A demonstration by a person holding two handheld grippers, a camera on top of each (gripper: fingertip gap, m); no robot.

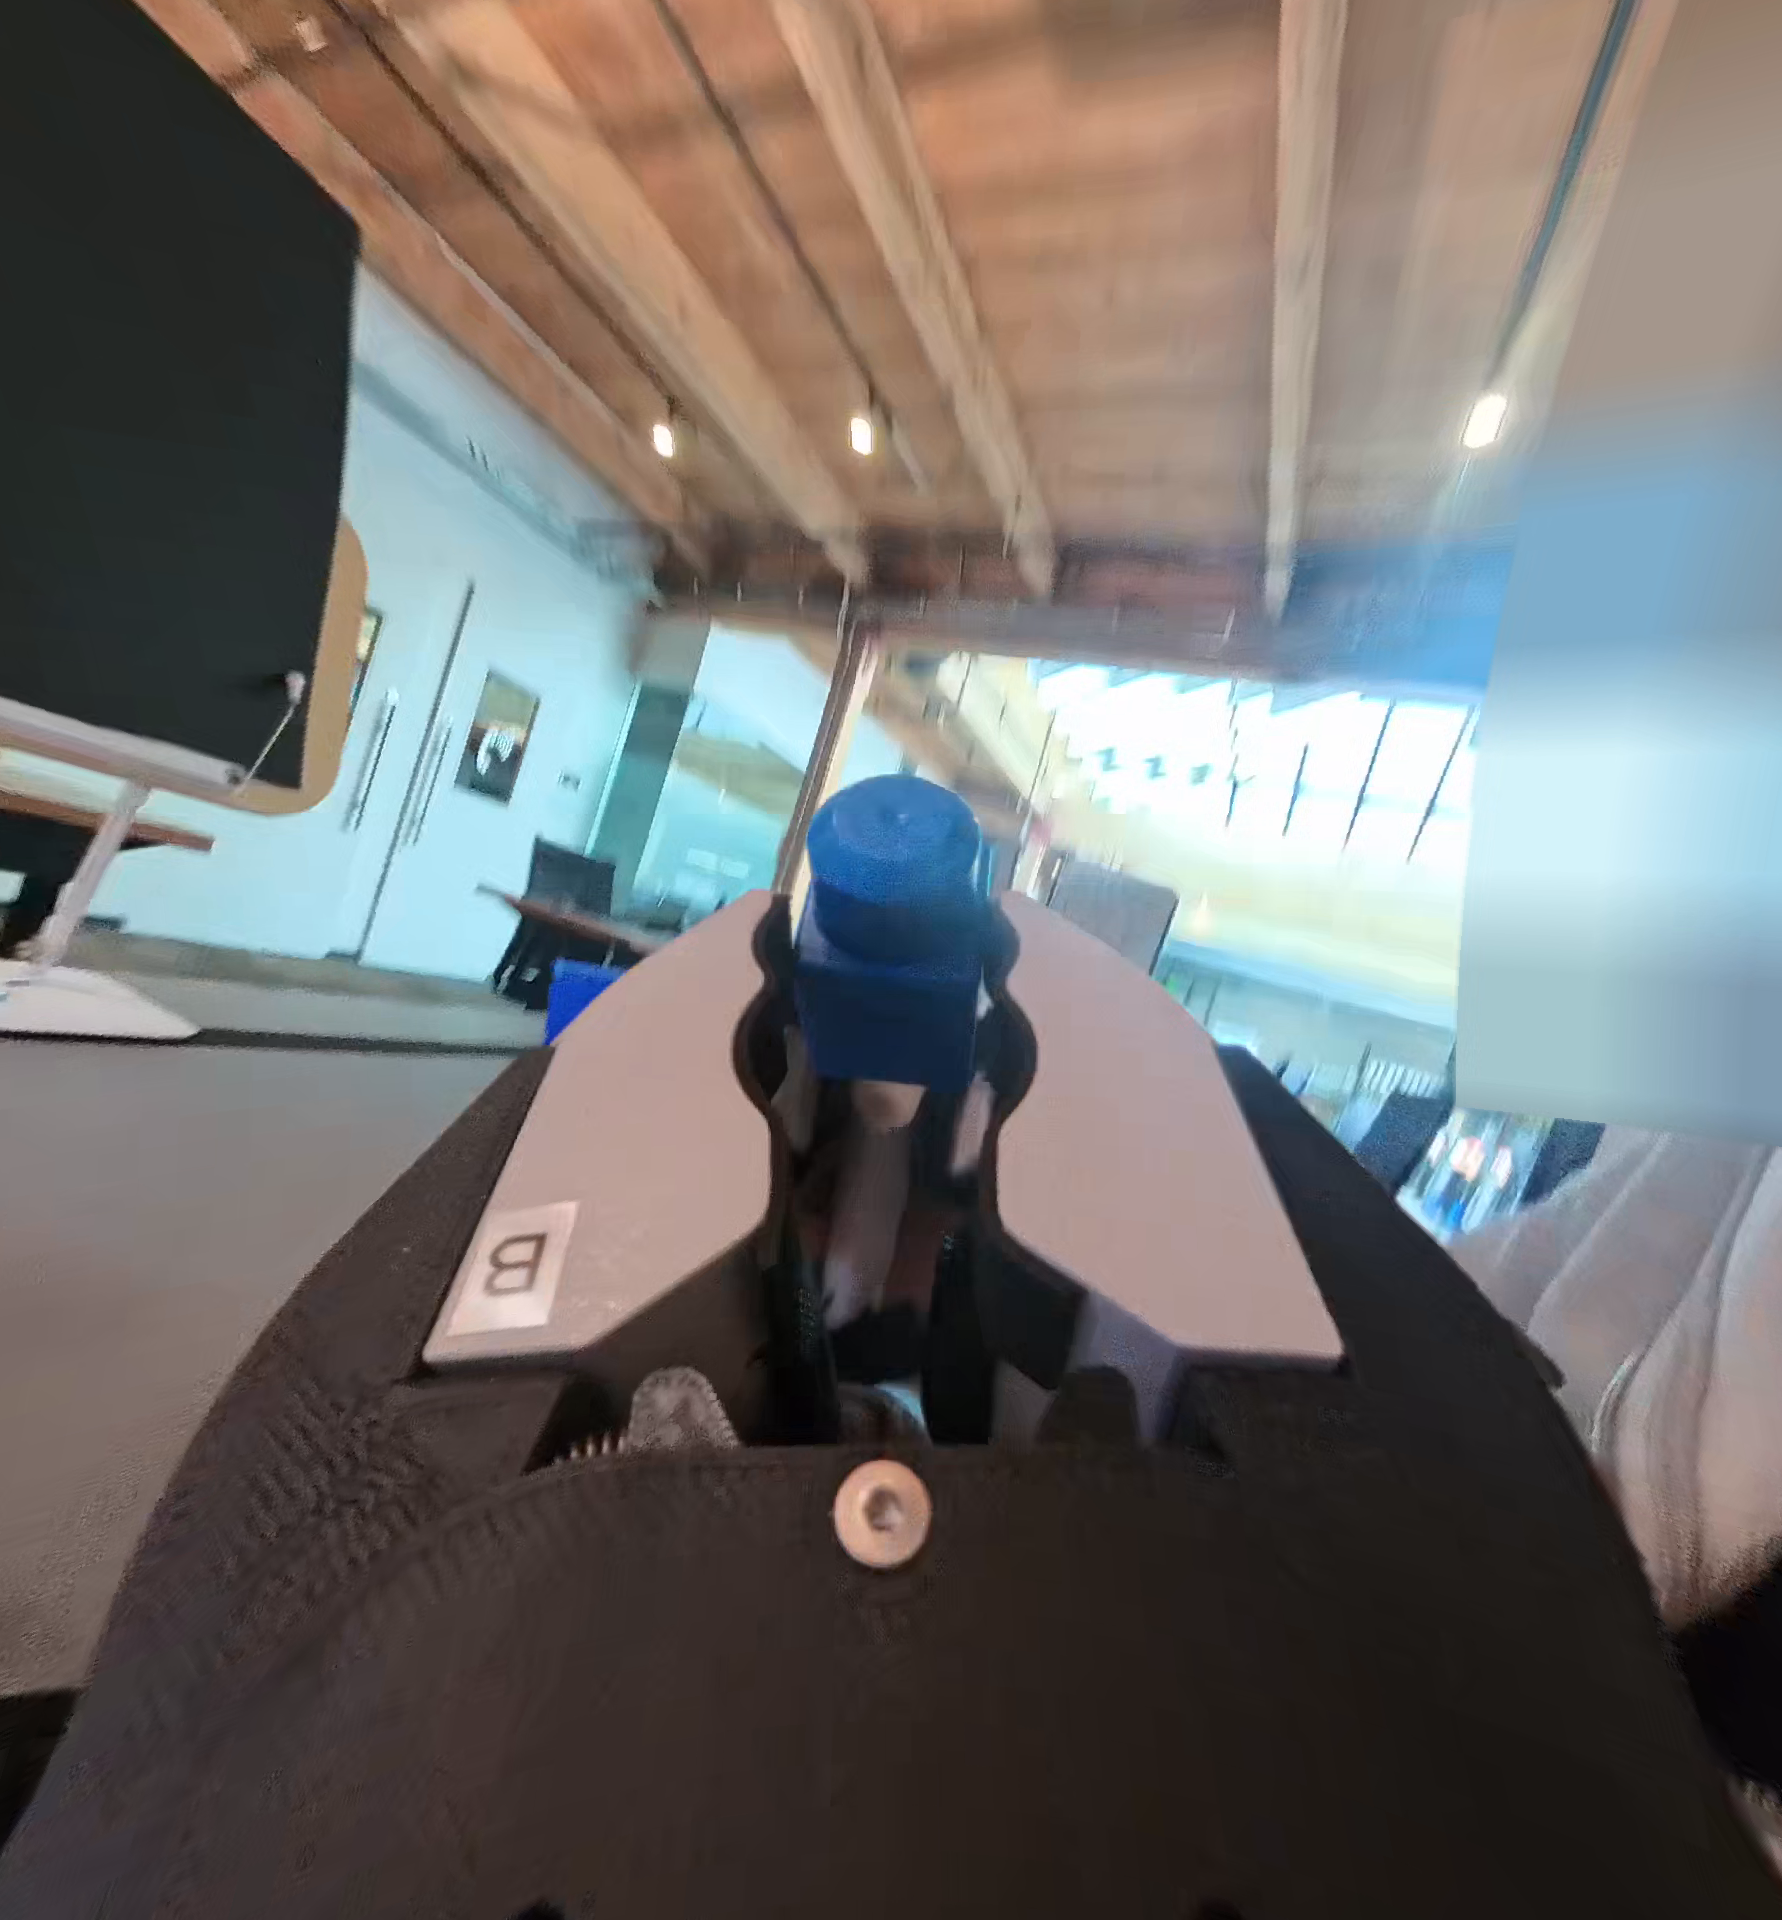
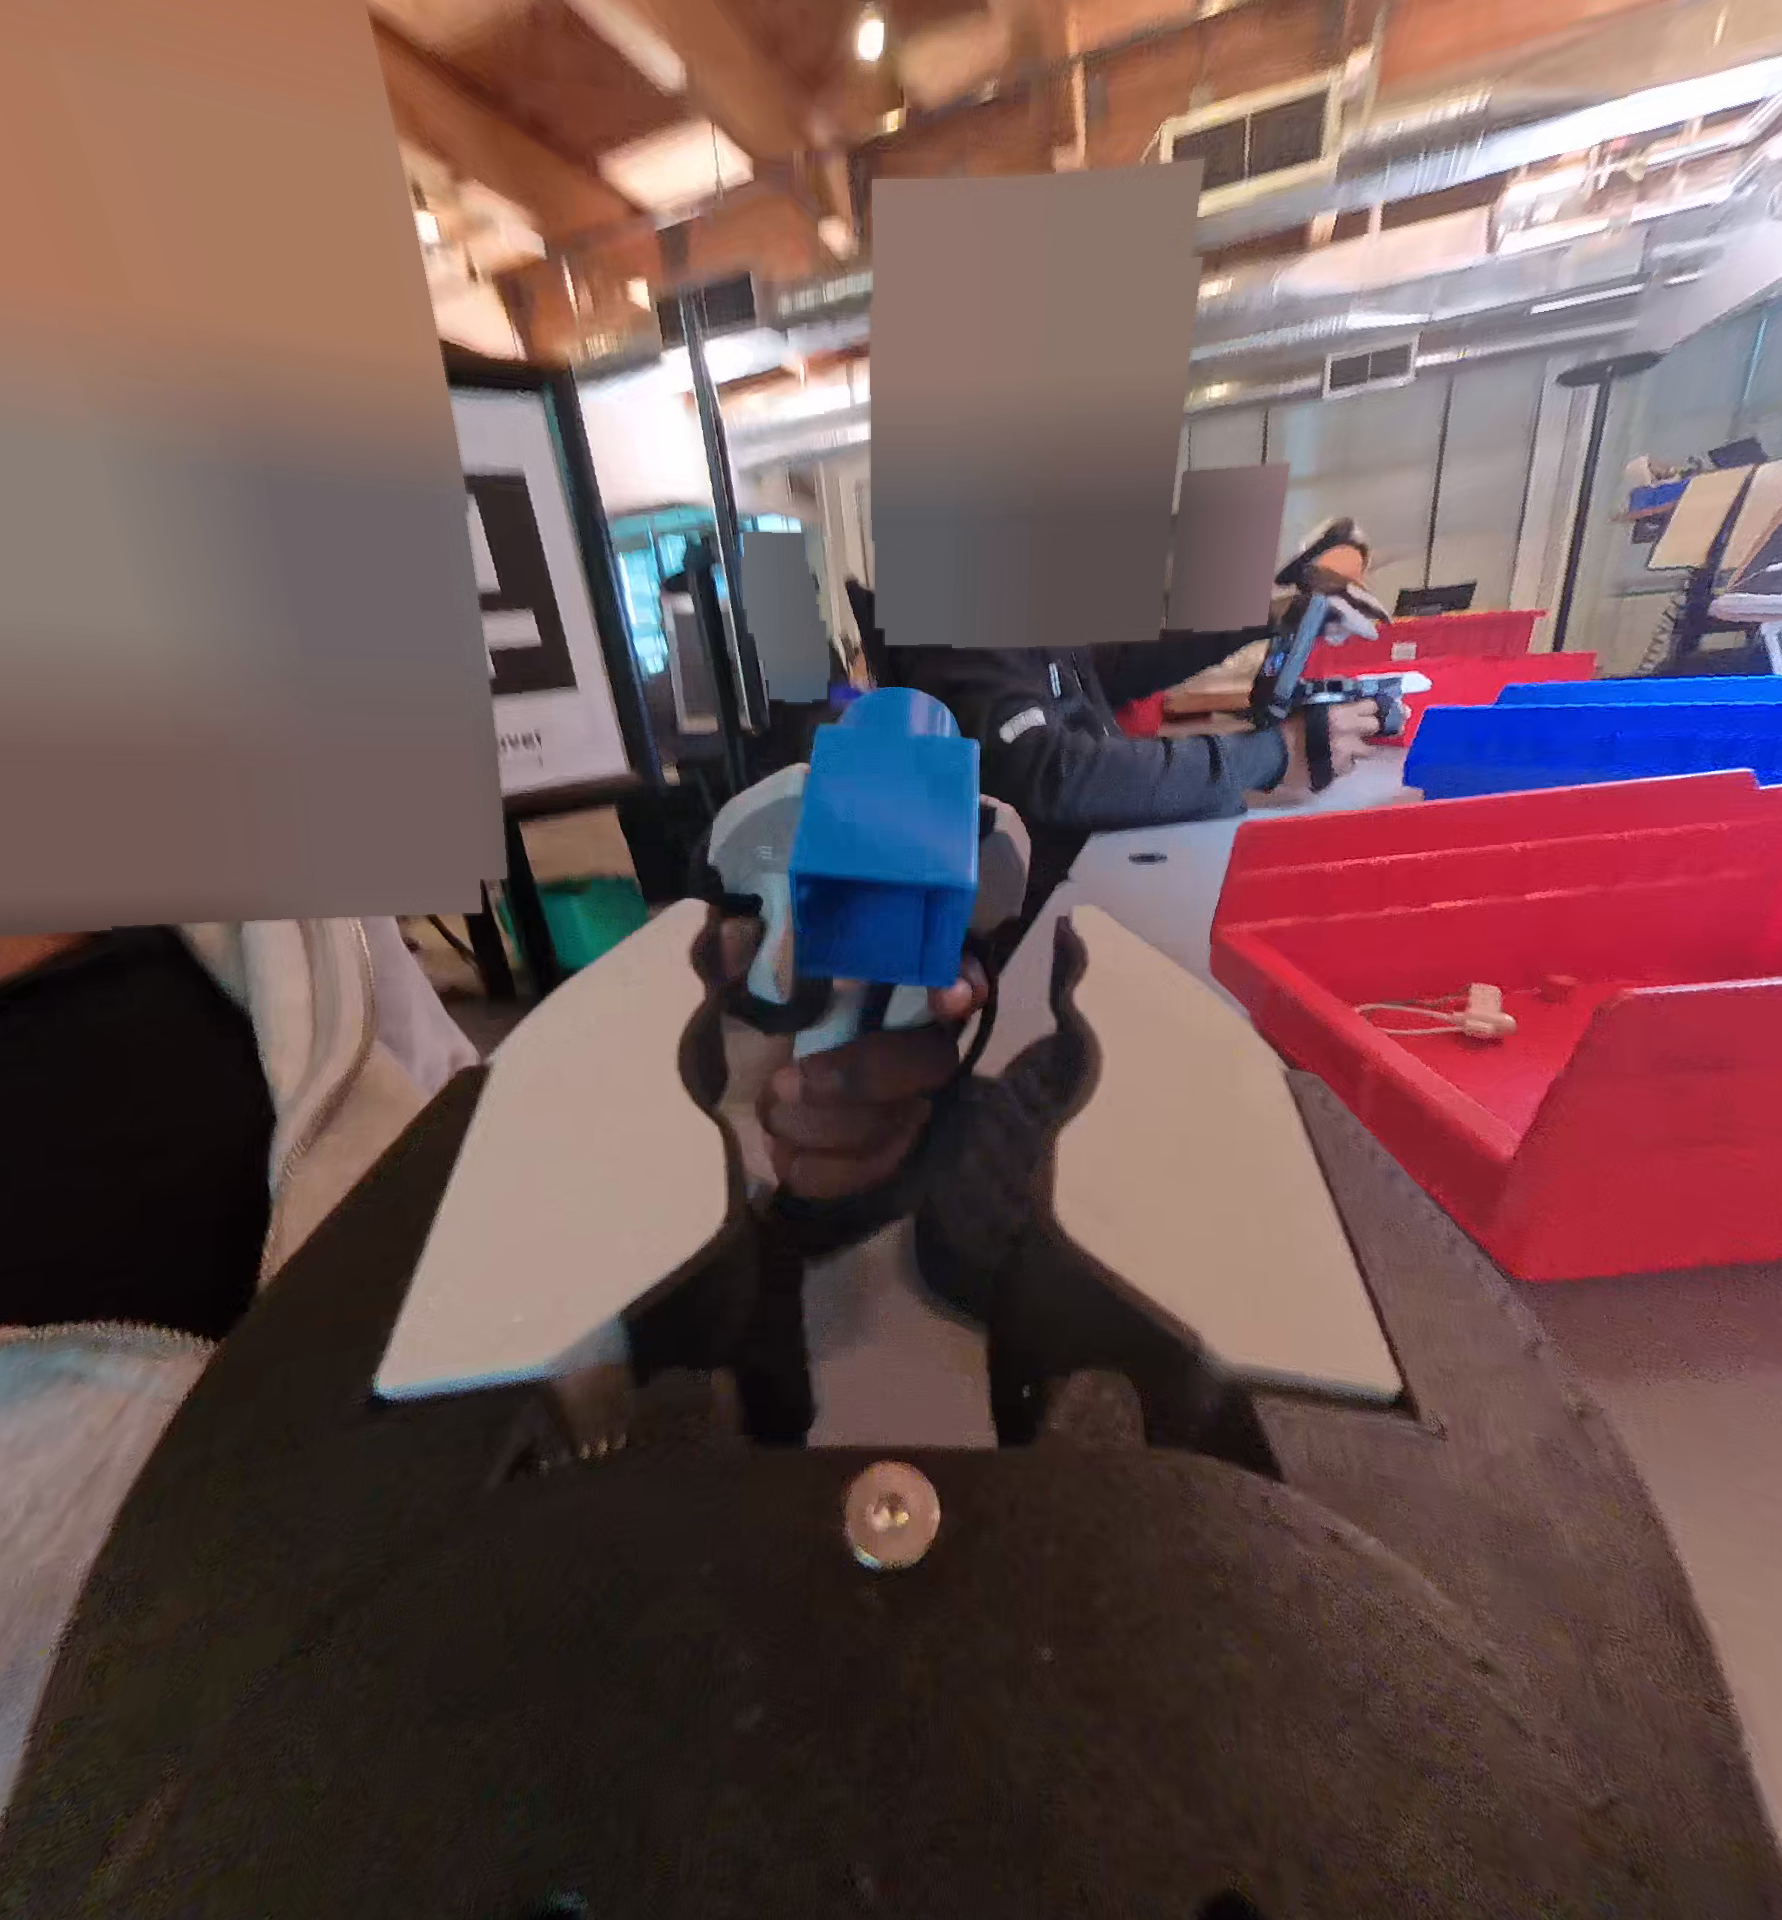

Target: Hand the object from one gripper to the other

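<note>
A blue block (image 1: 887, 977) with a round stud on top is clamped between the fingers of my left gripper (image 1: 887, 935), which is shut on it and raised in the air. In the right wrist view the same blue block (image 2: 882, 852) faces me with its hollow underside, held by the left gripper's grey fingers (image 2: 747, 847). My right gripper (image 2: 887, 920) is open and empty. Its fingertips sit just short of the block, one on each side, and do not touch it. A hand holding the left gripper shows behind the block.
A red bin (image 2: 1697, 1122) with a small beige item (image 2: 1469, 1013) stands to the right on a grey table (image 2: 1167, 873). More red and blue bins (image 2: 1614, 738) stand behind it. Another person (image 2: 1095, 748) holds a device at the back. A black panel (image 1: 118, 416) stands at the left. Less than 4 cm separates the two grippers' tips.
</note>
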